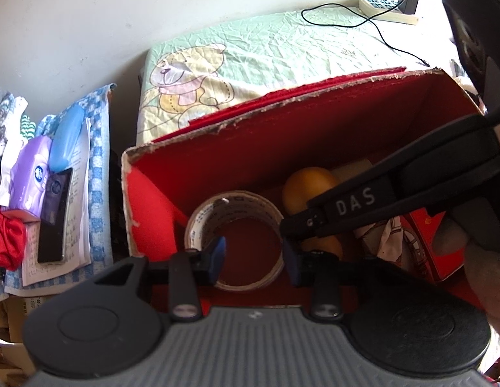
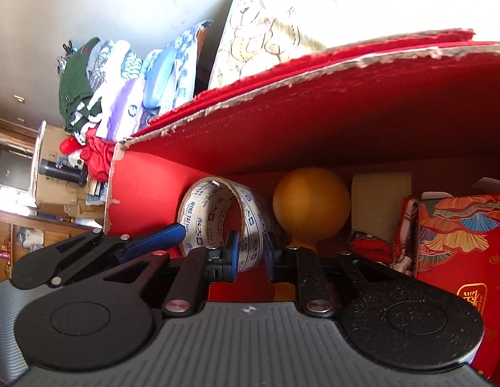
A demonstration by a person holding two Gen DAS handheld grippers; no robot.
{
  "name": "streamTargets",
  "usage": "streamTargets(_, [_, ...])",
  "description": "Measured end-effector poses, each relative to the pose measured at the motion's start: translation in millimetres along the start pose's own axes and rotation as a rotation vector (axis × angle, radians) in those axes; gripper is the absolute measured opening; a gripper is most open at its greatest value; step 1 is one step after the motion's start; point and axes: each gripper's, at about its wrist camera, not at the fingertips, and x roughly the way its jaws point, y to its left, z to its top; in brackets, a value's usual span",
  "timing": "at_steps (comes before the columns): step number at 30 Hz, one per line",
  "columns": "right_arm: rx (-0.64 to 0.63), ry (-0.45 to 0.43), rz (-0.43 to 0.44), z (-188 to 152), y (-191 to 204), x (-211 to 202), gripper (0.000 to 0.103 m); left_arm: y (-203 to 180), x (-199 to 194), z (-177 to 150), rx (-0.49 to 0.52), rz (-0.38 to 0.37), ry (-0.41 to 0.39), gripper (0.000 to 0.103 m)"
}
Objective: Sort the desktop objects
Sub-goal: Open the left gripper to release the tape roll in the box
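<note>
Inside the red box [image 2: 185,174], the right gripper [image 2: 251,250] pinches the tape roll's [image 2: 214,213] wall; the left gripper [image 1: 254,256] hangs open above. Ball [image 2: 311,206] and packets already boxed; clutter remains outside.

This is a home, most likely a bedroom — a bed sheet [image 1: 266,48] with a cartoon bear lies at the far side. To the left, folded clothes [image 2: 85,77], a tissue pack [image 1: 29,174] and a phone [image 1: 54,216] — ordinary household things.
</note>
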Motion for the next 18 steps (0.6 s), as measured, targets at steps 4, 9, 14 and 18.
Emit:
streamTargets(4, [-0.037,-0.053,-0.03,-2,6,-4,0.02,-1,2,0,0.008,0.012,0.004,0.04])
streamTargets(9, [-0.057,-0.088,-0.064,-3,9,-4,0.02,-2,5,1,0.006,0.019,0.009,0.041])
streamTargets(14, [-0.028,-0.111,-0.052,-3,5,-4,0.019,-4,7,1,0.006,0.026,0.015,0.044])
streamTargets(18, [-0.031,-0.113,-0.049,-3,6,-3,0.019,-5,8,2,0.007,0.026,0.016,0.046])
